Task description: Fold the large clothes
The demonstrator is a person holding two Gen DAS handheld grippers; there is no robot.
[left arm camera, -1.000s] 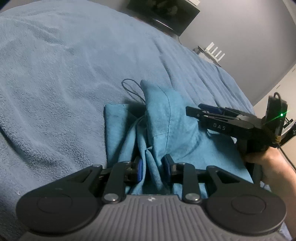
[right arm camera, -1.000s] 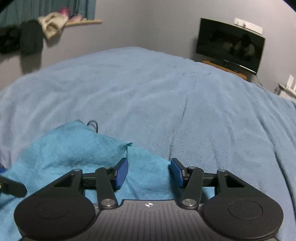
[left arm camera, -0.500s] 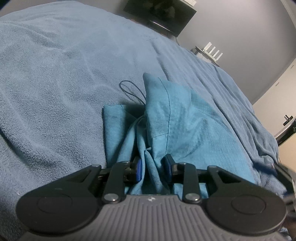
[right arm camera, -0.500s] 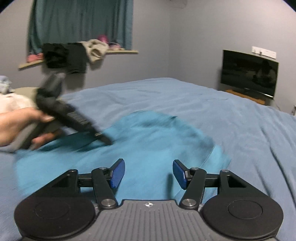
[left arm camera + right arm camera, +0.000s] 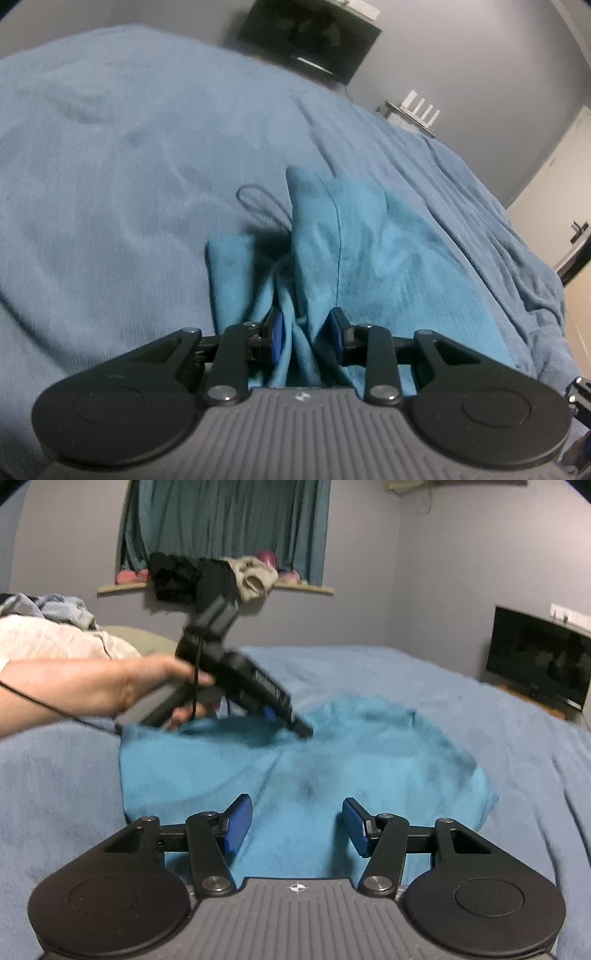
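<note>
A teal garment point(image 5: 369, 251) lies crumpled on the blue bed blanket point(image 5: 110, 166), with a dark drawstring loop point(image 5: 258, 206) at its far edge. My left gripper point(image 5: 306, 338) is shut on a bunched fold of it. In the right wrist view the same garment point(image 5: 332, 768) spreads out ahead. There a person's hand point(image 5: 147, 686) holds the left gripper point(image 5: 306, 733), which dips into the cloth. My right gripper point(image 5: 295, 823) hovers over the garment's near edge. Its jaws are closing slightly, with nothing pinched between the pads.
The blanket point(image 5: 517, 738) covers the whole bed. A dark TV point(image 5: 539, 657) stands against the wall, with a white router point(image 5: 417, 110) on a stand near it. Clothes point(image 5: 214, 576) hang from a window shelf. Loose bedding point(image 5: 55, 635) is piled at the left.
My right gripper swung off the garment's right side and out of the left wrist view; it now faces the garment and the left gripper. The left gripper kept its hold in place.
</note>
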